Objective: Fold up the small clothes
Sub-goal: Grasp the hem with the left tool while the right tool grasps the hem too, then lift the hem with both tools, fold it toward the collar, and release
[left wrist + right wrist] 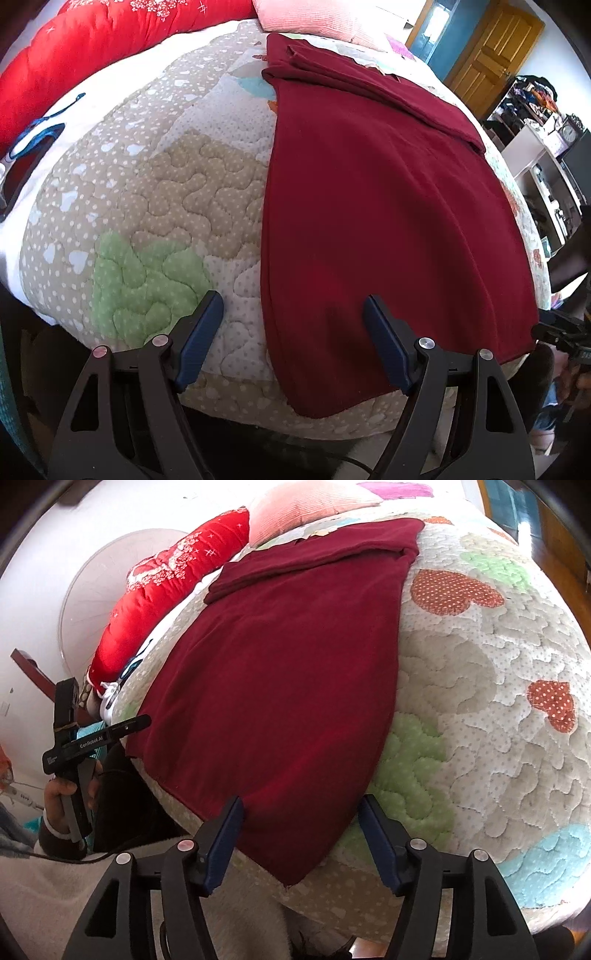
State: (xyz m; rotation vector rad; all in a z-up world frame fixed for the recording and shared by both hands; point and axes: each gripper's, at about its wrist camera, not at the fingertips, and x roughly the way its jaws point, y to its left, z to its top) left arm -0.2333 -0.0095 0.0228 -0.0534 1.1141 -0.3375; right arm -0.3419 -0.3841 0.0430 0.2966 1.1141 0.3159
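A dark red garment [384, 206] lies flat on the quilted bed, its far end folded over in a band. It also shows in the right wrist view [280, 672]. My left gripper [293, 308] is open and empty, hovering over the garment's near left edge. My right gripper [301, 808] is open and empty over the garment's near right corner, which hangs at the bed's front edge. The left gripper's body [74, 746] shows in the right wrist view, held by a hand beside the bed.
The patchwork quilt [177, 192] covers the bed. A red duvet [92, 55] and a pink pillow [314, 18] lie at the far end. Shelves with clutter [543, 147] and a wooden door [495, 55] stand to the right.
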